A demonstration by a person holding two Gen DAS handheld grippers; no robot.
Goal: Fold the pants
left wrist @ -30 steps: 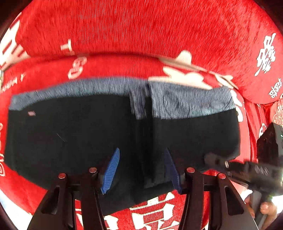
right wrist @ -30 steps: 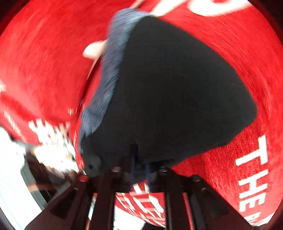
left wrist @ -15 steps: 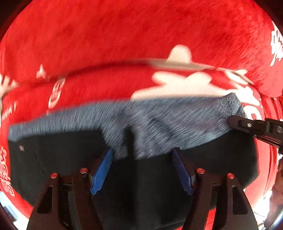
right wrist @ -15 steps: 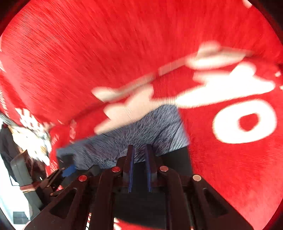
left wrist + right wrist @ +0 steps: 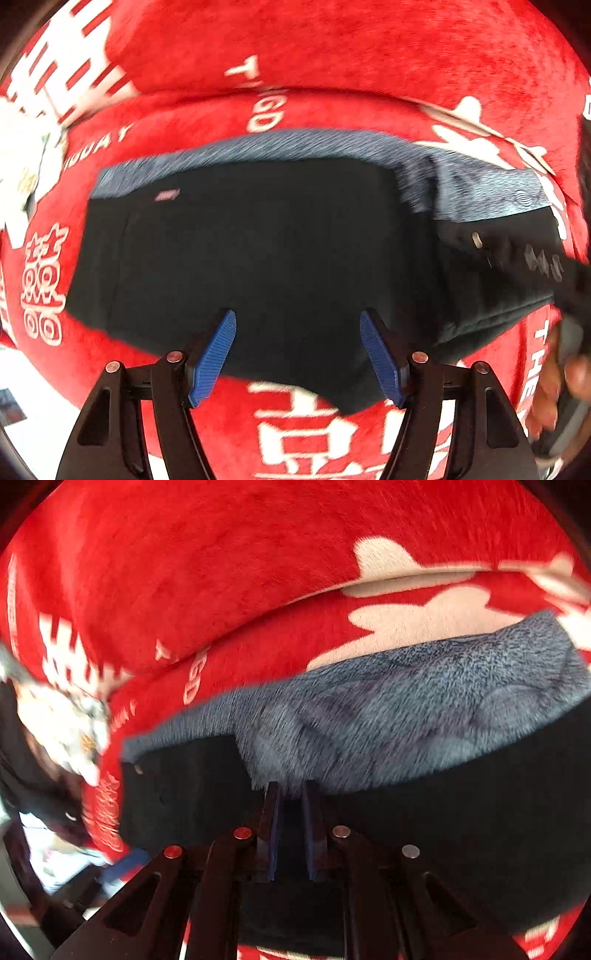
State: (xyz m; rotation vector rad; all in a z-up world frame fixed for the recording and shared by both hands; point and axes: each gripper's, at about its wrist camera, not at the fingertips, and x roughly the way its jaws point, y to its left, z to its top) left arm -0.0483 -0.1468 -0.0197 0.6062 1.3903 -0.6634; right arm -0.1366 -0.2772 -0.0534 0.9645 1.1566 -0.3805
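Observation:
The black pants (image 5: pixel 258 251) lie folded in a wide block on the red blanket, with grey fleece lining (image 5: pixel 480 184) showing along the far edge. My left gripper (image 5: pixel 297 350) is open and empty over the near edge of the pants. My right gripper (image 5: pixel 290 812) has its jaws nearly closed on the black fabric (image 5: pixel 443 834) of the pants, just below the grey lining (image 5: pixel 406 720). The right gripper's body shows at the right of the left wrist view (image 5: pixel 535 258), resting on the right end of the pants.
A red plush blanket (image 5: pixel 332 48) with white lettering and symbols covers the surface and rises as a cushion behind the pants. A hand (image 5: pixel 565 387) holds the right tool at the far right. A white patterned object (image 5: pixel 70 716) lies at the left edge.
The left gripper pulled back towards me, so the whole folded pants now show. The right gripper came down onto the right end of the pants, still shut on the fabric.

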